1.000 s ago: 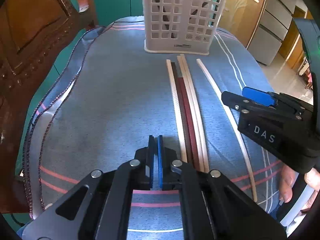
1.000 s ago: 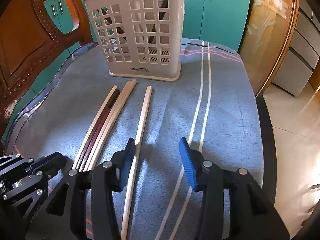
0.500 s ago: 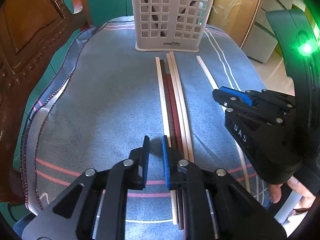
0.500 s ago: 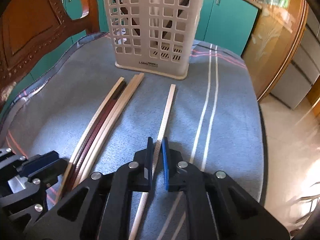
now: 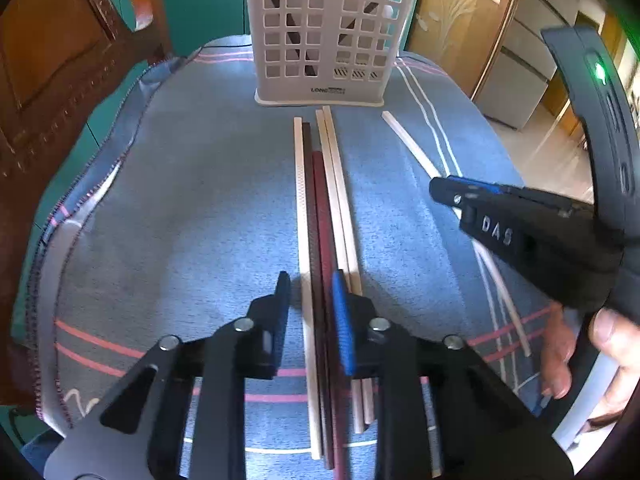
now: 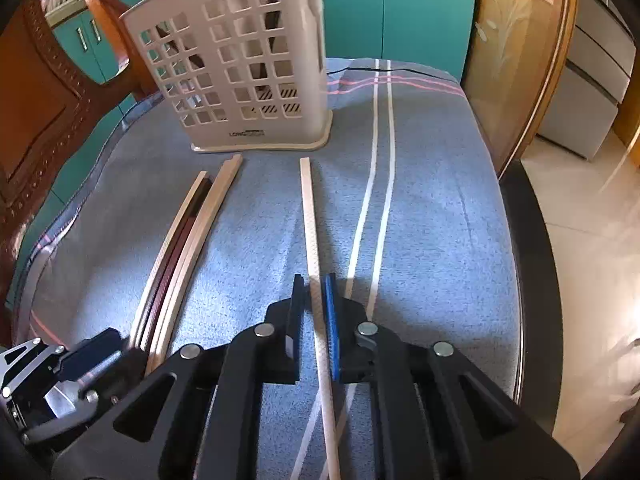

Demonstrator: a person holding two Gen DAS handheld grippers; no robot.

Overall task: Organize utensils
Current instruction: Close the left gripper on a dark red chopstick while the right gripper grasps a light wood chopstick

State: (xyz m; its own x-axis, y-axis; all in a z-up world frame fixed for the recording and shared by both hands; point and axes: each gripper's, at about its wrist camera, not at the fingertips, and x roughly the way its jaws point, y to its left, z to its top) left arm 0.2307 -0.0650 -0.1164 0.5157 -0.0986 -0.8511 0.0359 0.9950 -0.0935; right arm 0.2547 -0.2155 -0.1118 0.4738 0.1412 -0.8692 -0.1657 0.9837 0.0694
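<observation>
Chopstick (image 6: 311, 236) ends vanish under right hand-held gripper (image 6: 315, 312).

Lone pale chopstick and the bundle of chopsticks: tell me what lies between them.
Only bare blue cloth separates the lone pale chopstick from the bundle, clearest in the right wrist view.

1. My left side is wide open blue tablecloth (image 5: 192, 208).
2. Dead ahead, the white basket (image 5: 326, 36) blocks the far end.
3. The chopstick bundle (image 5: 320, 200) and my right gripper (image 5: 448, 192) crowd the middle lane.
</observation>
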